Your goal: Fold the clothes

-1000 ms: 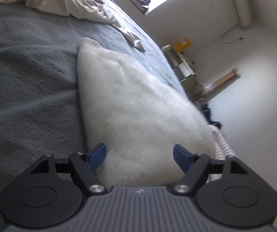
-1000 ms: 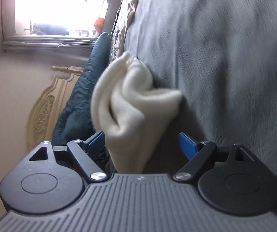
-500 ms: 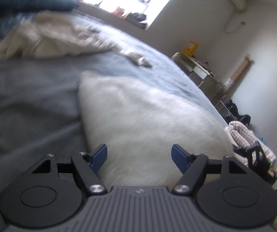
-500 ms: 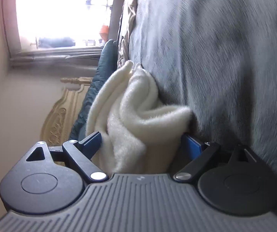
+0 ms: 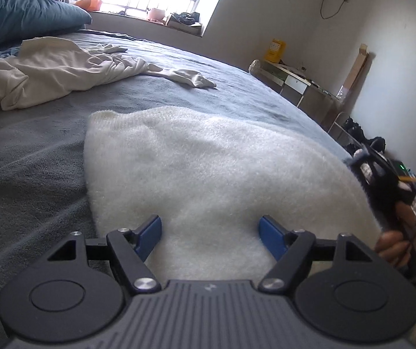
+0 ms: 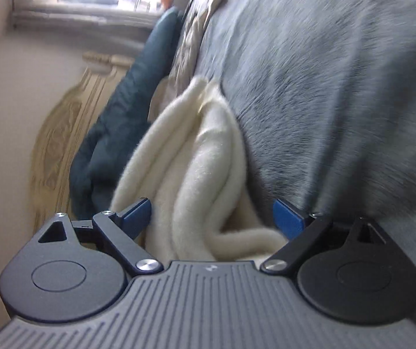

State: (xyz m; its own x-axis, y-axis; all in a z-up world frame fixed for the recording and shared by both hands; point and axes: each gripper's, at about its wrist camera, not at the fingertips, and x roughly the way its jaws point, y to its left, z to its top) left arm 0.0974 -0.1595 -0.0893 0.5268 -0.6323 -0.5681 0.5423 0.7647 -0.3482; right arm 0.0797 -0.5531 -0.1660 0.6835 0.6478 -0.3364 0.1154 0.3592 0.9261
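A fluffy white garment [image 5: 208,168] lies folded on the grey bed cover [image 5: 27,174]. My left gripper [image 5: 210,238] hovers open over its near edge, blue pads wide apart and clear of the pile. At the right edge of the left wrist view, a hand [image 5: 394,247] holds my right gripper [image 5: 382,183] against the garment's far side. The right wrist view is rolled sideways. There the garment's stacked folds [image 6: 196,174] sit between the wide jaws of my right gripper [image 6: 212,216], which is open. A gap shows at the right pad.
A crumpled cream garment [image 5: 48,72] and a teal duvet [image 5: 19,17] lie toward the head of the bed. A carved headboard [image 6: 59,145] stands behind. A low desk [image 5: 295,84] and clutter on the floor line the wall past the bed's far side.
The left wrist view has rolled level and risen, bringing the right gripper and its hand into sight. The right gripper slid in along the folded edge, its jaws spreading wider around the folds.
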